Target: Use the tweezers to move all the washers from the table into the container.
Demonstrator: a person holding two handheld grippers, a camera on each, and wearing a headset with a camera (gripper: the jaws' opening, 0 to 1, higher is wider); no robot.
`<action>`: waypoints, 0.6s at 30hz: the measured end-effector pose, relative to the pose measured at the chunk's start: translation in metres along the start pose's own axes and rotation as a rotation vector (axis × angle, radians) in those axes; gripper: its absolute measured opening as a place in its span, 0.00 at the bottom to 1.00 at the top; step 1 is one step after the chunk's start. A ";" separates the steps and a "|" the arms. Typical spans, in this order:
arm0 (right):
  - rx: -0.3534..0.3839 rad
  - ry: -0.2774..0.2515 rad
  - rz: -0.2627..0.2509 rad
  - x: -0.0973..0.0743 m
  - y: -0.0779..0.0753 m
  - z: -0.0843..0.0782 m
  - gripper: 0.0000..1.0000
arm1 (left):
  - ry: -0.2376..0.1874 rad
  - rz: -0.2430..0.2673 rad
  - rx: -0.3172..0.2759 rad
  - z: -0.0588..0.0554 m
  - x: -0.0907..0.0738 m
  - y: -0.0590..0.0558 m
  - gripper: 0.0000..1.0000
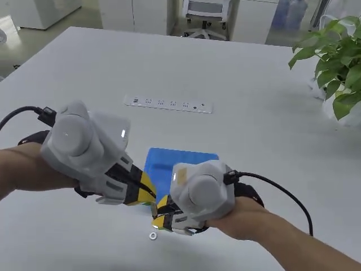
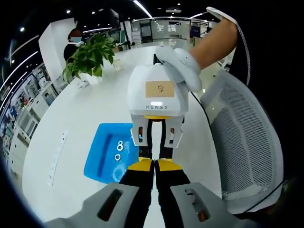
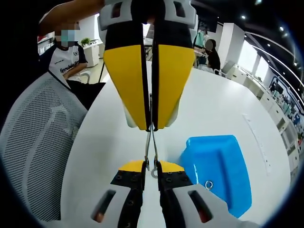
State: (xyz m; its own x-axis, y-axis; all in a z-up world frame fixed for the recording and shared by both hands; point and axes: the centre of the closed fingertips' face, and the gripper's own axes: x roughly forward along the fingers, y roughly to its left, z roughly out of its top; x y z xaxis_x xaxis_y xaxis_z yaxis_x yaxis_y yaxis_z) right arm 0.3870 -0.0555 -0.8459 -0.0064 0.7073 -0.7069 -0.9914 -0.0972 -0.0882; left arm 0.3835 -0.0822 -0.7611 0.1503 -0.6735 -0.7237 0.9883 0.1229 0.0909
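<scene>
- We are holding the left gripper [image 1: 148,191] and the right gripper [image 1: 161,212] tip to tip, low over the white table [image 1: 237,79], one in each hand.
- In the right gripper view the tweezers [image 3: 151,145] are showing as a thin metal strip. They are running straight from the left gripper's big yellow tips down into the right gripper's own yellow tips.
- The left gripper's jaws are pressing together on the upper end of the tweezers, leaving a dark seam between them. In the left gripper view its own jaws are lying side by side with hardly a gap.
- The right gripper's jaws are standing almost closed, pinching the lower end of the tweezers in a narrow slot.
- A small pale ring is showing at that lower end, between the tips, and we cannot tell what it is.
- The blue container [image 1: 186,159] is sitting on the table just beyond the meeting tips and off to one side of the tweezers.
- Two washers [image 2: 119,144] are lying close together inside the container in the left gripper view. The right gripper view is showing one near its nearer edge.
- One washer [image 1: 153,235] is lying on the bare table outside the container, just in front of the right gripper in the head view.
- A power strip [image 1: 168,104] is lying farther back on the table and a plant [image 1: 338,56] is leaning in at the far right. A mesh chair [image 2: 242,137] is standing beside the table.
</scene>
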 end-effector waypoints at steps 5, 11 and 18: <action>0.003 0.001 0.016 0.005 0.008 -0.003 0.12 | 0.001 -0.008 -0.016 -0.005 0.003 -0.008 0.05; 0.015 0.003 0.032 0.013 0.015 -0.005 0.12 | 0.006 -0.012 -0.030 -0.011 0.006 -0.012 0.05; 0.020 0.003 0.042 0.017 0.018 -0.006 0.12 | -0.004 -0.010 -0.042 -0.015 0.007 -0.014 0.05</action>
State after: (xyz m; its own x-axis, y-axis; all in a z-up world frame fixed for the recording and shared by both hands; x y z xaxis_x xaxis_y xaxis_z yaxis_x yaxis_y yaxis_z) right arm 0.3699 -0.0494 -0.8634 -0.0475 0.7011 -0.7115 -0.9927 -0.1122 -0.0443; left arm 0.3707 -0.0782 -0.7778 0.1409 -0.6777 -0.7217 0.9876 0.1470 0.0548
